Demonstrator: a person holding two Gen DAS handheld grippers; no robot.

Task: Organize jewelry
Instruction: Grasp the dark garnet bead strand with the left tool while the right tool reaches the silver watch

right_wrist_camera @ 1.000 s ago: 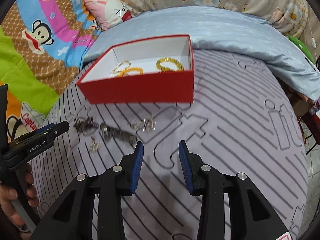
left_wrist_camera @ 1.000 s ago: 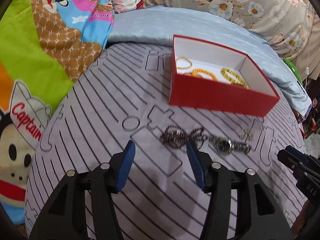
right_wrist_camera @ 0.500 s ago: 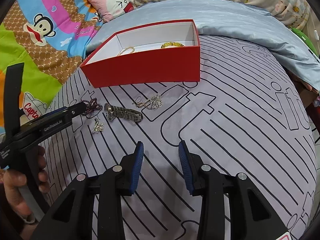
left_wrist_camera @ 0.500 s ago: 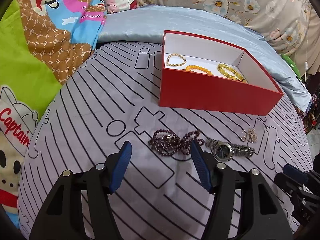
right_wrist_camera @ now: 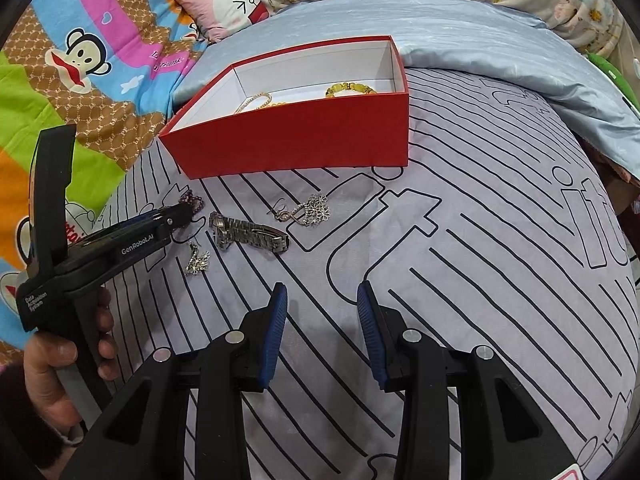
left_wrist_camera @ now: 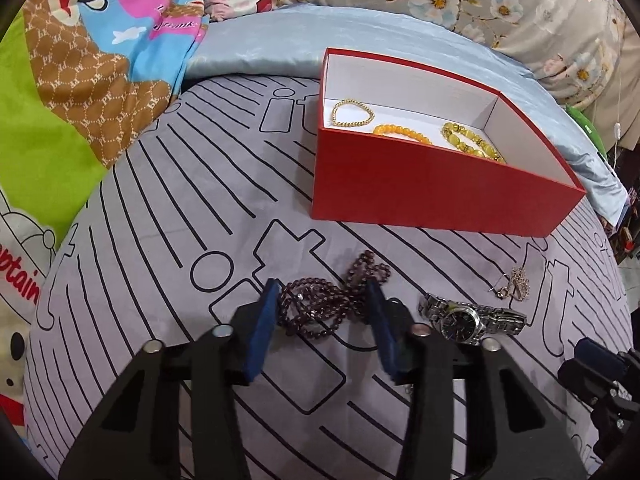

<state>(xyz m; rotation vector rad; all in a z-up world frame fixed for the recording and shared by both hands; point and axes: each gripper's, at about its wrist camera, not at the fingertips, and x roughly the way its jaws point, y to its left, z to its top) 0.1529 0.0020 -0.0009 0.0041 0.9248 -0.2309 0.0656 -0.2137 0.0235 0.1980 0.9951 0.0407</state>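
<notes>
A dark purple bead necklace (left_wrist_camera: 320, 304) lies bunched on the grey striped cover. My left gripper (left_wrist_camera: 322, 292) straddles it and its jaws are closing; the blue pads (left_wrist_camera: 264, 320) flank the beads at both edges without clamping them. A steel watch (left_wrist_camera: 464, 318) lies just right of it, and an earring (left_wrist_camera: 516, 282) further right. Behind stands the red box (left_wrist_camera: 420, 196) holding a gold bracelet (left_wrist_camera: 352, 112), an orange one (left_wrist_camera: 400, 134) and a yellow one (left_wrist_camera: 472, 142). My right gripper (right_wrist_camera: 322, 296) hovers open over bare cover, with nothing between its fingers.
In the right wrist view, a second small earring (right_wrist_camera: 198, 262) lies beside the watch (right_wrist_camera: 248, 234), close to the left gripper (right_wrist_camera: 180, 212) and the hand (right_wrist_camera: 52, 364) holding it. A flower earring (right_wrist_camera: 308, 210) lies before the box (right_wrist_camera: 304, 140). Pillows and a blue blanket (right_wrist_camera: 460, 28) ring the cover.
My left gripper has come forward and down until the bead necklace sits between its pads, and its jaws have narrowed. The right gripper has hardly moved and keeps the same opening.
</notes>
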